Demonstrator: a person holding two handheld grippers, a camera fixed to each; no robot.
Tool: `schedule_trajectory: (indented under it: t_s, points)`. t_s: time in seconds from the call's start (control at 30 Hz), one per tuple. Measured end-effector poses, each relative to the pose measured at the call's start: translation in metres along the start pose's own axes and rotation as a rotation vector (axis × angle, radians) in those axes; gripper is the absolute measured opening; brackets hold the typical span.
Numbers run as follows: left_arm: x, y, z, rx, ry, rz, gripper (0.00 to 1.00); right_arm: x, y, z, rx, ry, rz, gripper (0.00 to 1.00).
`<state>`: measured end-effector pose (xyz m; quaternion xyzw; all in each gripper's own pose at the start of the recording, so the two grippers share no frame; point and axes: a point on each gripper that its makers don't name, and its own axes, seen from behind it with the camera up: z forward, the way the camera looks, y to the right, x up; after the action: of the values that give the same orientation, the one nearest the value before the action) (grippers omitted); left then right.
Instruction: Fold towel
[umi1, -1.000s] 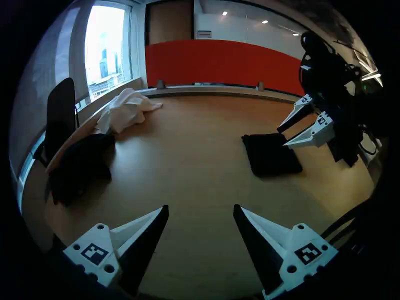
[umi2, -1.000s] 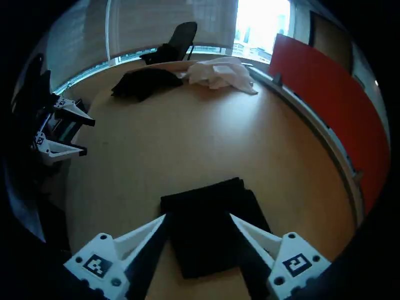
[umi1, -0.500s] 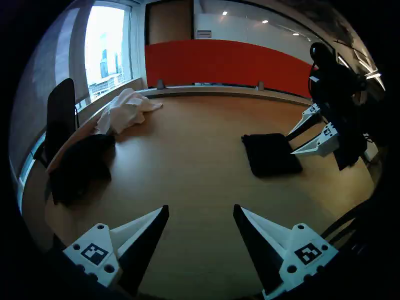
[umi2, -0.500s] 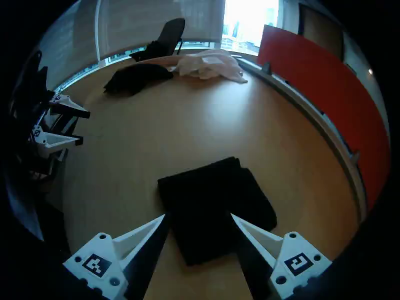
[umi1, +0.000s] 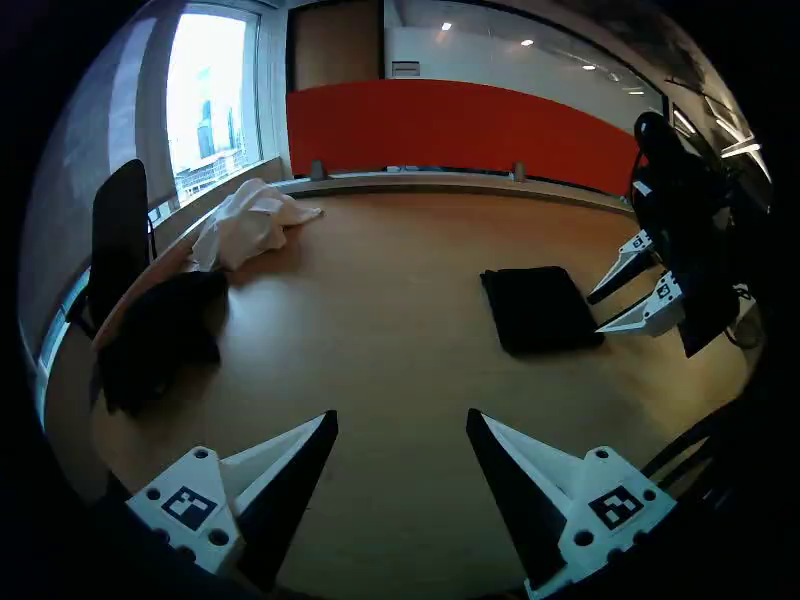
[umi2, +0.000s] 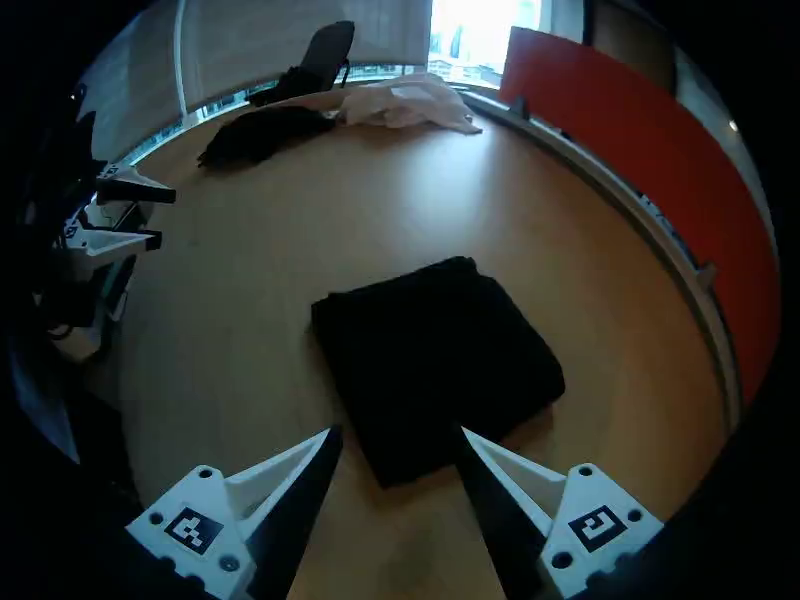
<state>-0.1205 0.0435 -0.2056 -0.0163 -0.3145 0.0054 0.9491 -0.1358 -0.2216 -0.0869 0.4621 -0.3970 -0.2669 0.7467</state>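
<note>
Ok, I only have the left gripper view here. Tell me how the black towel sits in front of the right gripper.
Observer: In the right gripper view the black towel lies flat and folded, with a corner, not an edge, turned toward the right gripper.
Operator: Report its grip.
Observer: Its fingers stand apart with nothing clamped. The towel's near corner shows in the gap between their tips.
Operator: Now my own gripper, seen from that side.
Observer: The left gripper sits near the edge of the table, open and well apart from the towel.
</note>
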Motion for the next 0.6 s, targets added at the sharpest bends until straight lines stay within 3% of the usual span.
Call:
schedule_trajectory:
  t_s: [0.17, 0.43, 0.6]
  points:
    - [0.0, 0.001, 0.0, -0.002, 0.0, 0.002, 0.96, -0.011, 0.0, 0.0, -0.007, -0.018, 0.015, 0.8]
    - [0.001, 0.001, 0.0, -0.001, 0.003, 0.003, 0.96, -0.03, -0.006, 0.004, -0.003, -0.049, 0.055, 0.62]
    - [0.0, 0.001, -0.001, 0.0, 0.001, 0.002, 0.96, -0.035, -0.008, 0.006, -0.006, -0.056, 0.07, 0.61]
